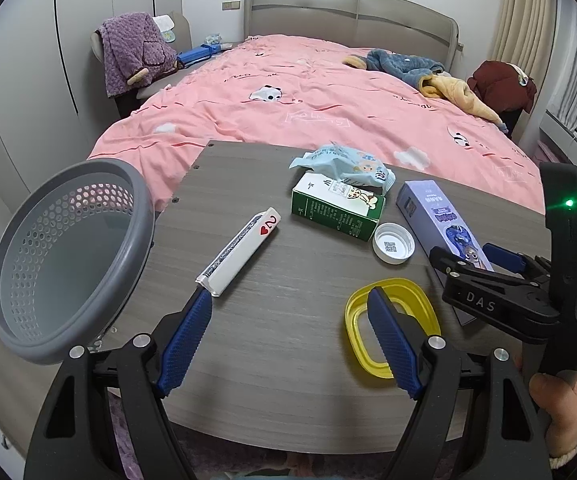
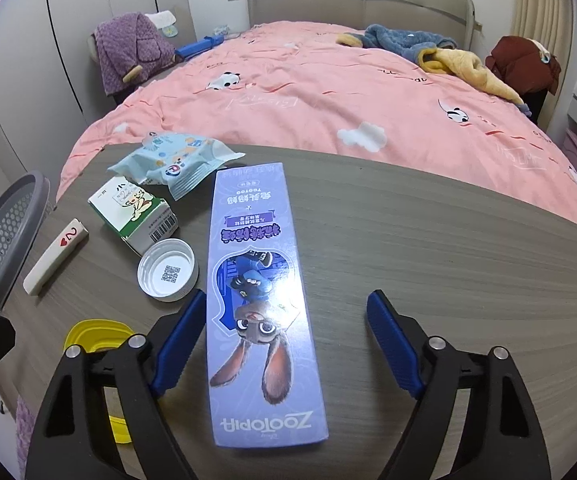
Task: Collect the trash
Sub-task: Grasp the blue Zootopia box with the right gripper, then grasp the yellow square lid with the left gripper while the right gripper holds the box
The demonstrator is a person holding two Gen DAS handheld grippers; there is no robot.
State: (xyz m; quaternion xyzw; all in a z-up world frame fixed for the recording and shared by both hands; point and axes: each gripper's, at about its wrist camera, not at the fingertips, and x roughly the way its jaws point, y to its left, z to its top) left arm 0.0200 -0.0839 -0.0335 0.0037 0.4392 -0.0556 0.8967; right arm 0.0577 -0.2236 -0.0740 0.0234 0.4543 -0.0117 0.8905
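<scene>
Trash lies on a grey wood-grain table (image 1: pixel 288 360). It includes a long purple cartoon box (image 2: pixel 254 280), a green carton (image 1: pixel 336 212), a light blue wrapper (image 1: pixel 344 164), a white cap (image 1: pixel 393 244), a yellow lid ring (image 1: pixel 392 332) and a white slim box marked with a red heart (image 1: pixel 240 252). My right gripper (image 2: pixel 286 300) is open and straddles the purple box. Its left pad sits close to the box's edge and its right pad stands well apart. My left gripper (image 1: pixel 290 296) is open with bare table between its fingers.
A grey perforated basket (image 1: pixel 68 256) stands tilted at the table's left edge. Behind the table is a bed with a pink cover (image 1: pixel 308 96) and clothes on it. A hand (image 1: pixel 560 400) holds the right gripper's handle at the right of the left wrist view.
</scene>
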